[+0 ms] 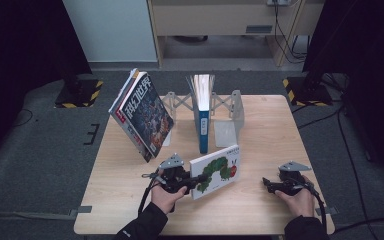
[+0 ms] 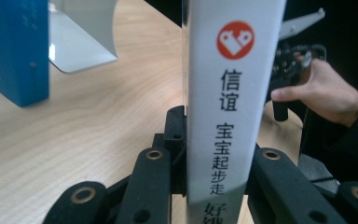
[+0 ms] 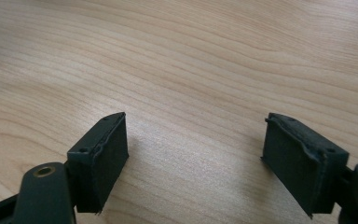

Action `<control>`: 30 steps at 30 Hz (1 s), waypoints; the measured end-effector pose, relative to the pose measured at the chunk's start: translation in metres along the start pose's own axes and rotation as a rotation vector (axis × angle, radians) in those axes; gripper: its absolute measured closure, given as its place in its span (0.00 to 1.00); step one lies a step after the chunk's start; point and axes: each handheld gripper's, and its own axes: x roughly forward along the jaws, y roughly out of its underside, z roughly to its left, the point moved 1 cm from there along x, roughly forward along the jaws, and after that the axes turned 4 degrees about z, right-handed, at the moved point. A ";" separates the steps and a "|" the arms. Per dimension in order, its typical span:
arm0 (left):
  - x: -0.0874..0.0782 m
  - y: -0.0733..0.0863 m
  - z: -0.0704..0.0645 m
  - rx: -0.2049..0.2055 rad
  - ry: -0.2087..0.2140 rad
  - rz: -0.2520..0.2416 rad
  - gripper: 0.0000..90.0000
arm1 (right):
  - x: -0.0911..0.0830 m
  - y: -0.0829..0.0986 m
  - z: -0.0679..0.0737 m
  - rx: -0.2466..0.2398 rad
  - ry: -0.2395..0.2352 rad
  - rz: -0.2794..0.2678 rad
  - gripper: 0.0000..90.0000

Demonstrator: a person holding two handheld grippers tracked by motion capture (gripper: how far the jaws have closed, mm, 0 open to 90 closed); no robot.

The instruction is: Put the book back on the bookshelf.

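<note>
The left hand-held gripper (image 1: 189, 182) is seen clamped on the spine end of the caterpillar picture book (image 1: 215, 170), its jaws pressed against both covers. The book is held on edge near the front middle of the tabletop (image 1: 260, 205), its long axis running from the gripper toward the right and slightly away. The right hand-held gripper (image 3: 193, 161) is held wide apart, empty, over bare wood.

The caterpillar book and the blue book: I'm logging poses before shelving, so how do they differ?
The caterpillar book is held in the left gripper, its white spine between the jaws; the blue book stands free in the metal book rack. The caterpillar book's cover is white with a green caterpillar; the blue book's spine is plain blue. Both are upright.
</note>
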 end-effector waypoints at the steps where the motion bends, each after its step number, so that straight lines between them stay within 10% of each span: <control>1: -0.002 -0.001 0.000 -0.001 -0.005 -0.008 0.83 | 0.000 0.000 0.000 0.005 0.001 0.000 0.23; 30: -0.009 -0.053 0.000 0.026 -0.139 -0.142 0.83 | 0.005 0.004 -0.002 0.022 -0.002 -0.027 0.10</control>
